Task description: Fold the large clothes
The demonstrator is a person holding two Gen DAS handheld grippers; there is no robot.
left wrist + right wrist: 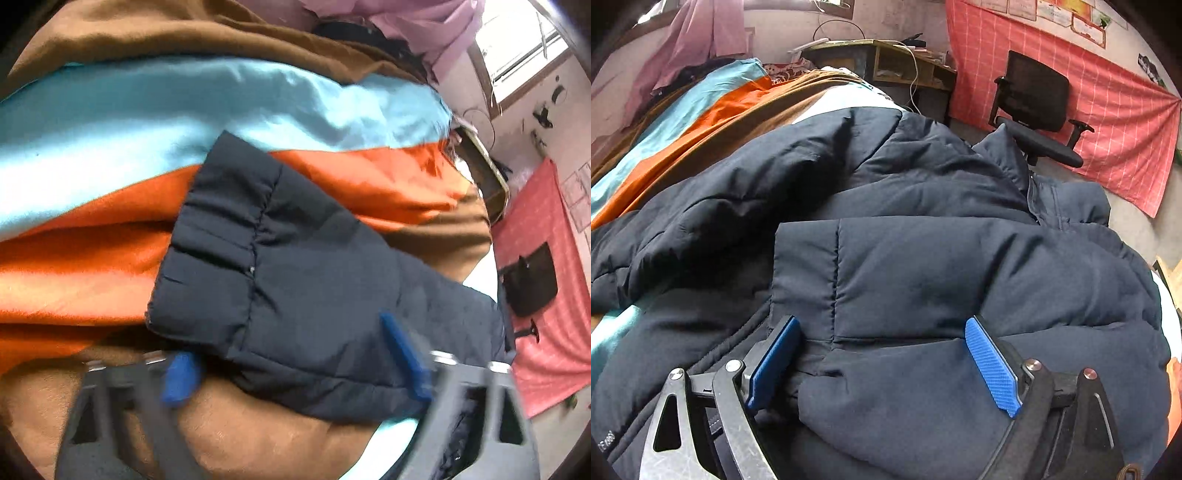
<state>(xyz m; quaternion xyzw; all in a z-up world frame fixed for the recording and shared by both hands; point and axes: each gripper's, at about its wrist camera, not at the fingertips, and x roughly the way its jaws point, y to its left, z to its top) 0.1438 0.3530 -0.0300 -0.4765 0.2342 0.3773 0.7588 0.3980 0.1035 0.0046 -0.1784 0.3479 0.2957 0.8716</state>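
Note:
A dark navy puffer jacket [923, 266] lies spread on a bed. In the left wrist view its sleeve [288, 280] with the gathered cuff lies across the striped blanket. My left gripper [291, 354] is open, its blue pads straddling the sleeve just above it. My right gripper [882, 343] is open over the jacket's body, its blue fingertips [991, 365] spread wide on either side of a quilted panel, gripping nothing.
The bed is covered by a blanket with brown, light blue and orange stripes [110, 221]. A black office chair [1034, 107] stands by a pink checked wall cloth [1108, 122]. A wooden desk [886, 62] stands behind the bed. Pink clothes [424, 26] hang at the far side.

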